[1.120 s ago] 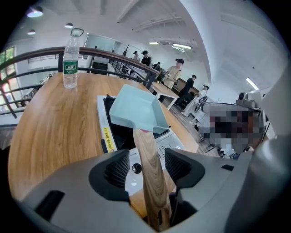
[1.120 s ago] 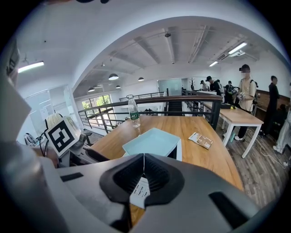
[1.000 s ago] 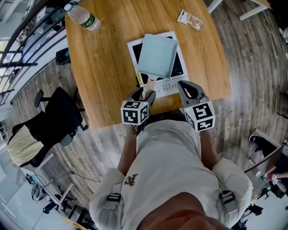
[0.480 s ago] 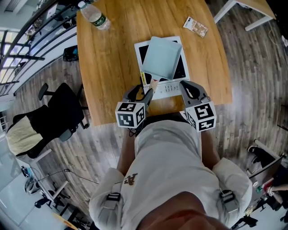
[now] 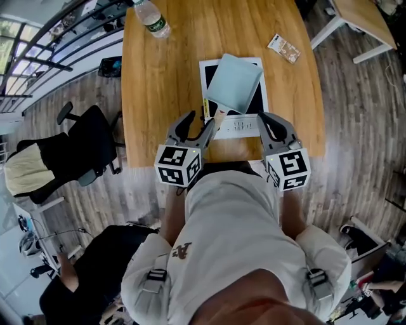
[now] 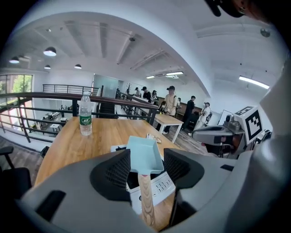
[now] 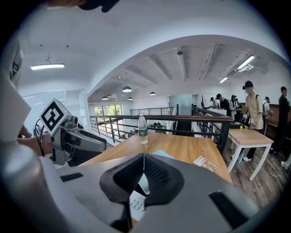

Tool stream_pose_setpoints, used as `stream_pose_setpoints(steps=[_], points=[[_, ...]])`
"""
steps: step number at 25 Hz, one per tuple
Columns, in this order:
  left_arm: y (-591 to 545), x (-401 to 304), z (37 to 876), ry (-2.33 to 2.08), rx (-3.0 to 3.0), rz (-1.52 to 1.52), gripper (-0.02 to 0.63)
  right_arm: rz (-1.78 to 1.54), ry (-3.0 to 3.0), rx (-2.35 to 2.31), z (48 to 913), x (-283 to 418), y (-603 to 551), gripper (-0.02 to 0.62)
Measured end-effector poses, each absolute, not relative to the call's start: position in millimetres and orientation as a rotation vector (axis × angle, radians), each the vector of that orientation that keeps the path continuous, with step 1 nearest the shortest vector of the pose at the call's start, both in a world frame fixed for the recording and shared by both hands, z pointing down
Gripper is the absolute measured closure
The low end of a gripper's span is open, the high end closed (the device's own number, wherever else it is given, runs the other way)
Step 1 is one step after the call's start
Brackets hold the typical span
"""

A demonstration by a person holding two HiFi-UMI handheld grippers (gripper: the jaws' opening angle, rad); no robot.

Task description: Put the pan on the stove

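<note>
L gripper (image 6: 148, 172) at the table's (image 5: 158, 82) near edge, jaws spread wide; the wood handle (image 6: 145, 200) runs between them w/o touching either pad; nothing gripped. R gripper (image 7: 143, 157) just beside it on the right, pads pressed together at the tips, holding nothing; a slit lower down shows a bit of stove and pan. Both point at the stove (image 5: 238, 126), white w/ black top, ctrl strip facing the person. Pan (image 5: 236, 81), pale blue, square, sits on the black top, turned askew; handle sticks out over the stove's front-left corner toward the L gripper. Farther back, small packet (image 5: 283, 48) lies right of the stove, apart from it; bottle (image 5: 152, 16) stands upright near the far-left corner.
</note>
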State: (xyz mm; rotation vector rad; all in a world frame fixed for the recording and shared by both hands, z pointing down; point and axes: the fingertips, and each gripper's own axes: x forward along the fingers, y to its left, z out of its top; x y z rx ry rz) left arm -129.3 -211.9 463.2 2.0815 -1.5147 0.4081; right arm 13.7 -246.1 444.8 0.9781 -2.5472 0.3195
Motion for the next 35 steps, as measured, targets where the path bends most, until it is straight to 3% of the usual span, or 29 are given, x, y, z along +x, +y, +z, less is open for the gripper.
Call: stream_pose_setpoints(steps=[6, 15, 35], points=[[-205.2, -138.9, 431.3, -1.644, 2.130, 0.364, 0.427, 0.236, -2.627, 0.953, 414.0, 3.4, -245.7, 0.574], [-192.2, -148.7, 401.1, -1.817, 2.167, 0.290, 0.586, 0.174, -2.680, 0.930, 396.4, -2.9, -239.8, 0.574], [-180.1, -135.7, 395.4, -1.826, 2.184, 0.310, 0.586, 0.134, -2.692, 0.904, 392.9, 2.9, -234.2, 0.575]])
